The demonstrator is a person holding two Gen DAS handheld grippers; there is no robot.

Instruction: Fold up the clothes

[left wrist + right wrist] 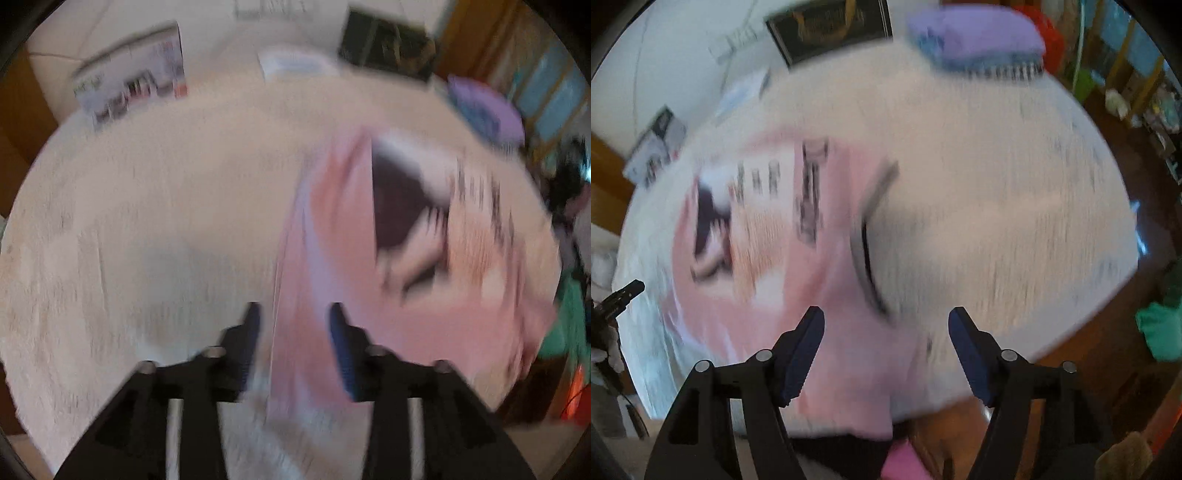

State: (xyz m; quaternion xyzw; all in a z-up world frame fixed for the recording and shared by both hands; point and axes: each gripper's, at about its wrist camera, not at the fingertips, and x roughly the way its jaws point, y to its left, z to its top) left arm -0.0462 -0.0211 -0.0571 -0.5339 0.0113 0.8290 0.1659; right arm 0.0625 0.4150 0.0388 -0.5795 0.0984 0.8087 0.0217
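Observation:
A pink T-shirt (424, 258) with a dark printed picture lies on a round white-covered table (147, 221). My left gripper (293, 310) is open above the shirt's left edge, its fingers astride that edge. In the right wrist view the shirt (768, 258) lies at left with its dark collar (866, 236) toward the middle. My right gripper (886, 317) is open above the shirt's near part by the collar, holding nothing. The left gripper's tip (626, 291) shows at the far left. Both views are motion-blurred.
A folded purple and blue pile (979, 40) sits at the table's far edge. A printed box (133, 85), a white packet (295, 62) and a dark framed picture (388, 44) stand at the back. A green cloth (1160, 328) lies off the table at right.

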